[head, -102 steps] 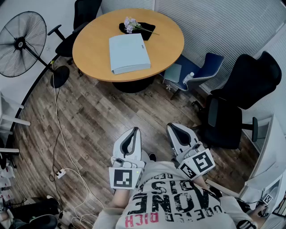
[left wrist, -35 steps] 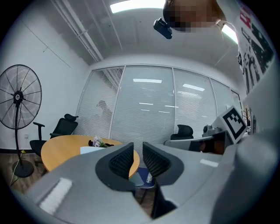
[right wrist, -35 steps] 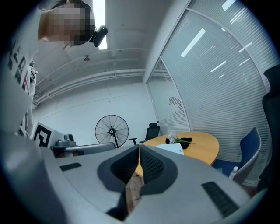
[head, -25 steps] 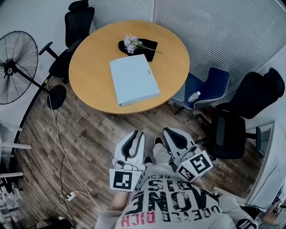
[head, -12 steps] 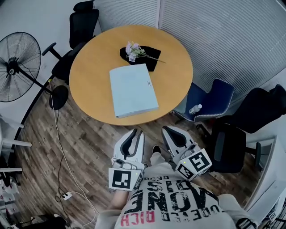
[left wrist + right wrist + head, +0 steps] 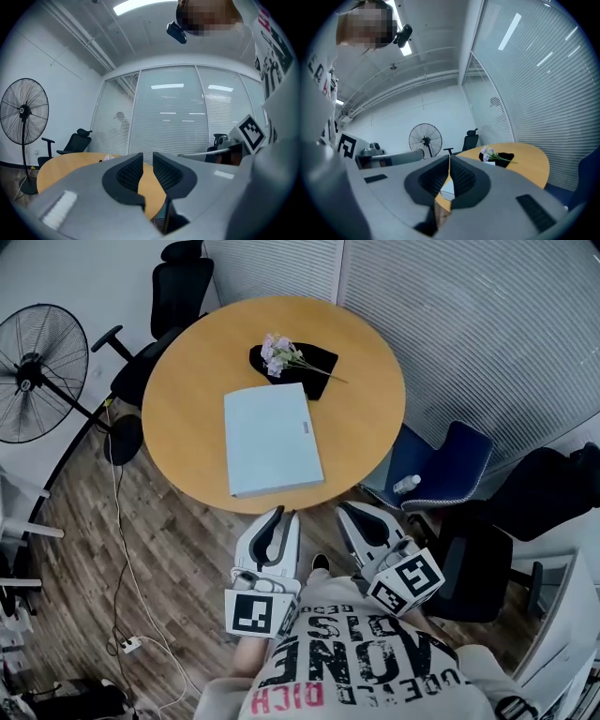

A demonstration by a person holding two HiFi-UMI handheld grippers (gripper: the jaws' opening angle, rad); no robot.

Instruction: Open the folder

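Observation:
A closed light blue folder (image 6: 270, 439) lies flat on the round wooden table (image 6: 370, 409), just short of a sprig of purple flowers (image 6: 279, 351) on a black cloth. Both grippers are held level at chest height, short of the table's near edge and pointing at it. My left gripper (image 6: 277, 517) has a narrow gap between its jaws with nothing in it, as the left gripper view (image 6: 147, 157) shows. The tips of my right gripper (image 6: 349, 514) meet, and nothing is held in the right gripper view (image 6: 449, 158). Neither touches the folder.
A standing fan (image 6: 37, 371) and a black office chair (image 6: 183, 277) are left of the table. A blue chair (image 6: 450, 460) with a bottle (image 6: 406, 484) and a black chair (image 6: 553, 493) stand on the right. A power strip (image 6: 129, 644) lies on the wooden floor.
The table and folder have come closer in the head view as the person walked toward them. Both grippers now sit just before the table's near edge, jaws unchanged.

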